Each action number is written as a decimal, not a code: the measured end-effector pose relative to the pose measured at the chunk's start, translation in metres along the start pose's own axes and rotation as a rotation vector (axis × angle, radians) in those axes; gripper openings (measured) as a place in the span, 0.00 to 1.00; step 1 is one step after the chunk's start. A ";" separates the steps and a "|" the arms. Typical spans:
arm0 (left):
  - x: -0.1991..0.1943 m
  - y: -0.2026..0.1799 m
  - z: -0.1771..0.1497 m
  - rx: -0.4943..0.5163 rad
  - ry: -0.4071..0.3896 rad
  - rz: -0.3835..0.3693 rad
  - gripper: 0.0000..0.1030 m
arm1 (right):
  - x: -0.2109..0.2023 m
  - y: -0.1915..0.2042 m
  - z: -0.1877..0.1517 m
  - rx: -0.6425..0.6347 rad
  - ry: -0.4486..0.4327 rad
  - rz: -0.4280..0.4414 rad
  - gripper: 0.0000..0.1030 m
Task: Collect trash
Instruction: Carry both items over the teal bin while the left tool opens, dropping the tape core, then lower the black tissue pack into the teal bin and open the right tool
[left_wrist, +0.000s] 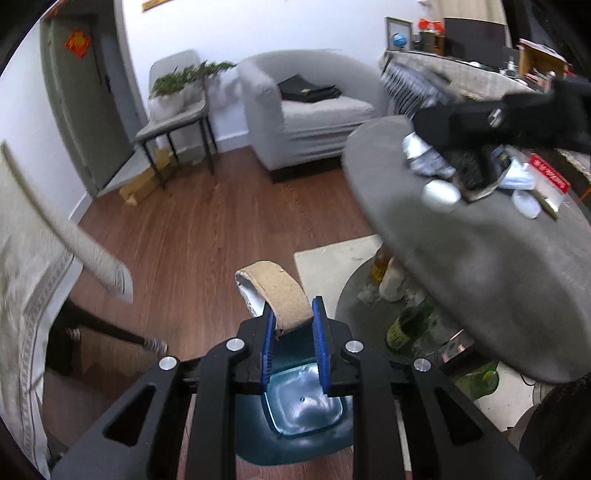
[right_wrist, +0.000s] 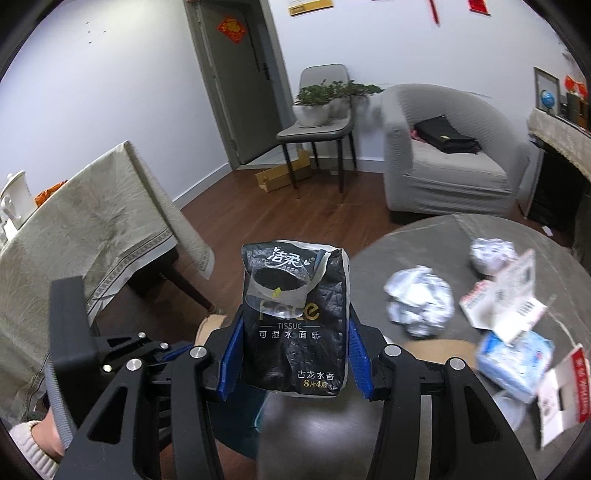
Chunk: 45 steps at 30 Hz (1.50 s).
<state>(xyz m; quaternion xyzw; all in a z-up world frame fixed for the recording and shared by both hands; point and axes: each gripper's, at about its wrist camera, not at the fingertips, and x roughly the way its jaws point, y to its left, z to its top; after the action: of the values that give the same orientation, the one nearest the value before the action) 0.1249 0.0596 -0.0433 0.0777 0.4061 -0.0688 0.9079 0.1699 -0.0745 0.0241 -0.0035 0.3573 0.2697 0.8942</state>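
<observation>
Blue-padded fingers (right_wrist: 356, 356) of the right gripper (right_wrist: 293, 354) clench a black tissue pack (right_wrist: 293, 317); the left gripper (left_wrist: 293, 339) grasps a cardboard strip (left_wrist: 280, 295) above the teal bin (left_wrist: 303, 410). Releasing should wait until each piece hangs squarely over the opening. Crumpled paper (right_wrist: 419, 301) remains at 3 o'clock on the round table (right_wrist: 424, 240), whose edge crowds the bin.

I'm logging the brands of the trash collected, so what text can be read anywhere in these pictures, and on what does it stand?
Black tissue pack in the right claw:
"洁柔"
"Face", partly covered by a torn flap
"TISSUE"
"可湿水面纸"
"古龙水香"
"8片4层"

Red door sign: a character, too blurred to read.
Red-and-white packet on the round table: print blurred, unreadable.
</observation>
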 end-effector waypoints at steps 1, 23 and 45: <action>0.004 0.006 -0.005 -0.013 0.016 0.000 0.20 | 0.005 0.006 0.001 -0.005 0.004 0.007 0.49; 0.089 0.071 -0.109 -0.204 0.325 -0.092 0.21 | 0.073 0.079 0.005 -0.029 0.086 0.075 0.49; 0.028 0.117 -0.106 -0.286 0.198 -0.067 0.53 | 0.129 0.111 -0.023 -0.083 0.212 0.055 0.49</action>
<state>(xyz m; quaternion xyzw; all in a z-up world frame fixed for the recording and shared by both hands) 0.0877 0.1929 -0.1240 -0.0593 0.5016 -0.0324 0.8625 0.1786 0.0774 -0.0546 -0.0593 0.4381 0.3070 0.8428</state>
